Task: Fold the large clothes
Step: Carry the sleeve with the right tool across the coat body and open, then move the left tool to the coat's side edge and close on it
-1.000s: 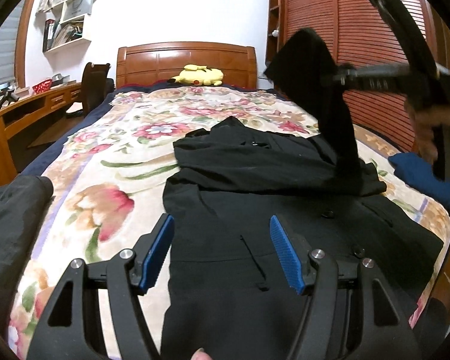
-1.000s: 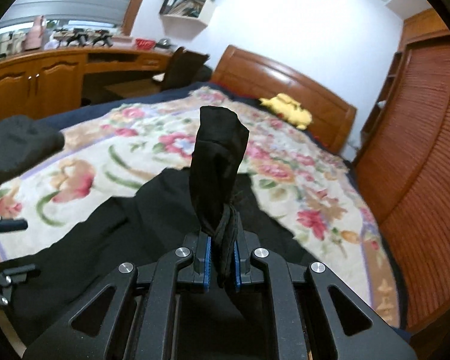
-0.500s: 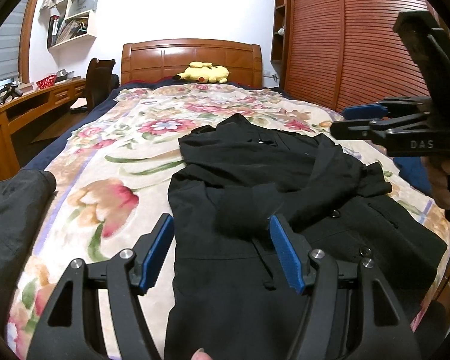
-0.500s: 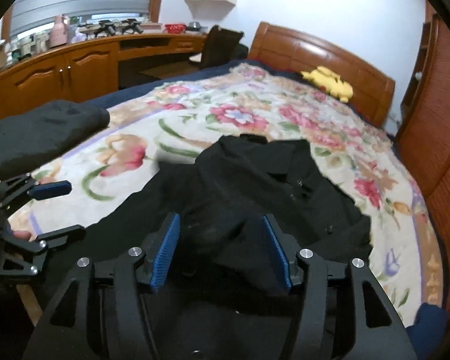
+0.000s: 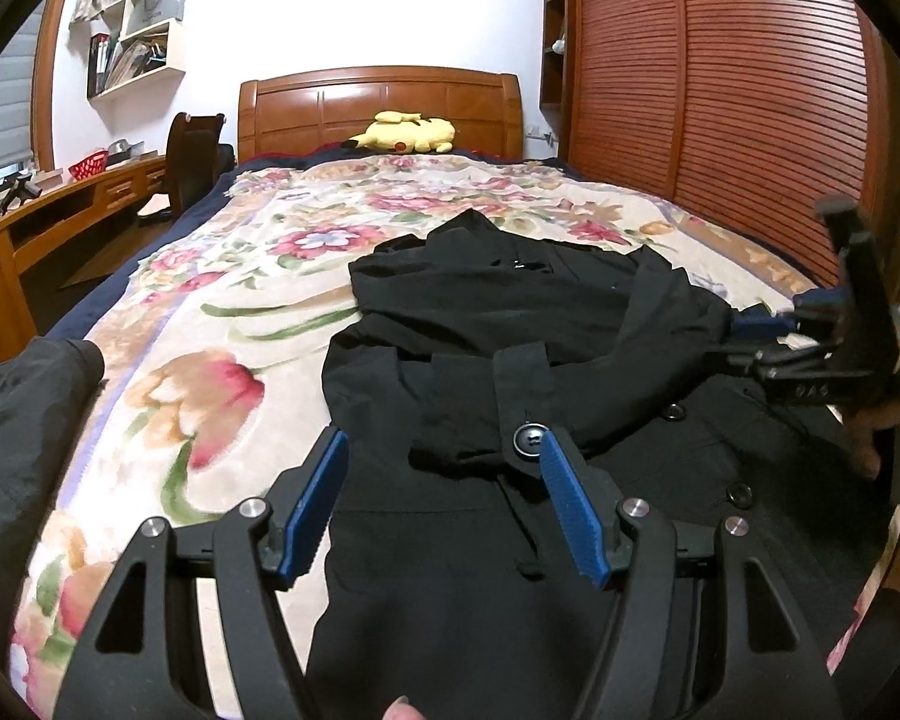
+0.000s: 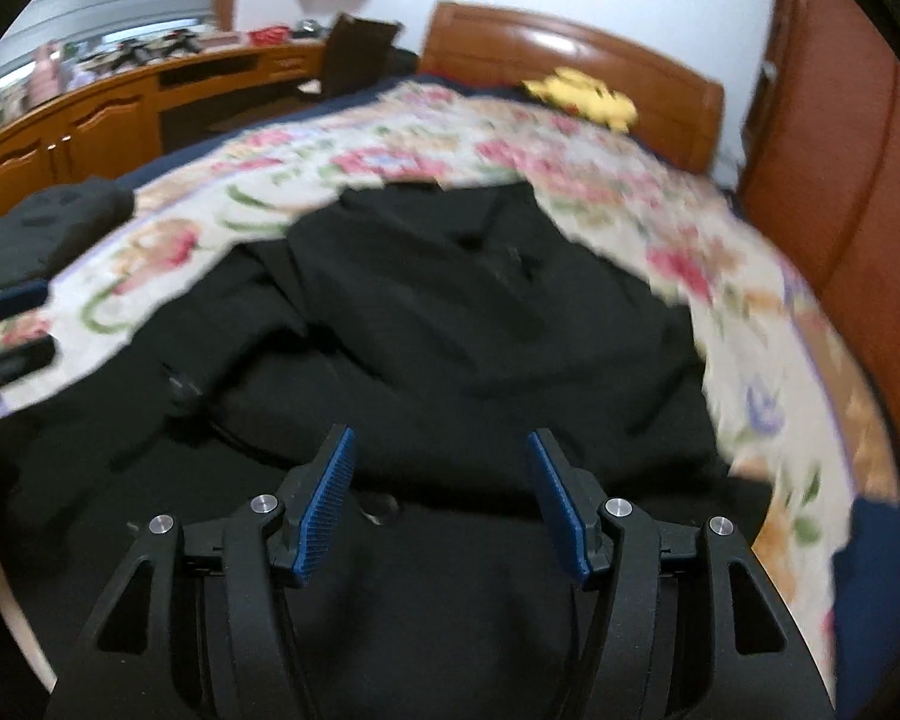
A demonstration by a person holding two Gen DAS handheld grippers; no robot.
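A large black coat (image 5: 510, 324) lies spread on the floral bedspread (image 5: 210, 312), collar towards the headboard. One sleeve (image 5: 570, 384) is folded across its chest, its buttoned cuff lying near my left fingertips. My left gripper (image 5: 441, 480) is open and empty, hovering over the coat's lower front. My right gripper (image 6: 438, 474) is open and empty above the coat (image 6: 450, 312). It also shows in the left wrist view (image 5: 774, 330) at the coat's right edge.
A second dark garment (image 5: 24, 414) lies at the bed's left edge. A yellow plush toy (image 5: 408, 132) rests by the wooden headboard (image 5: 378, 102). A slatted wardrobe (image 5: 720, 78) runs along the right. A desk (image 5: 42, 210) and chair (image 5: 195, 150) stand on the left.
My right gripper let go of the sleeve it held up. The sleeve now lies folded across the coat. The right gripper has dropped low to the coat's right edge.
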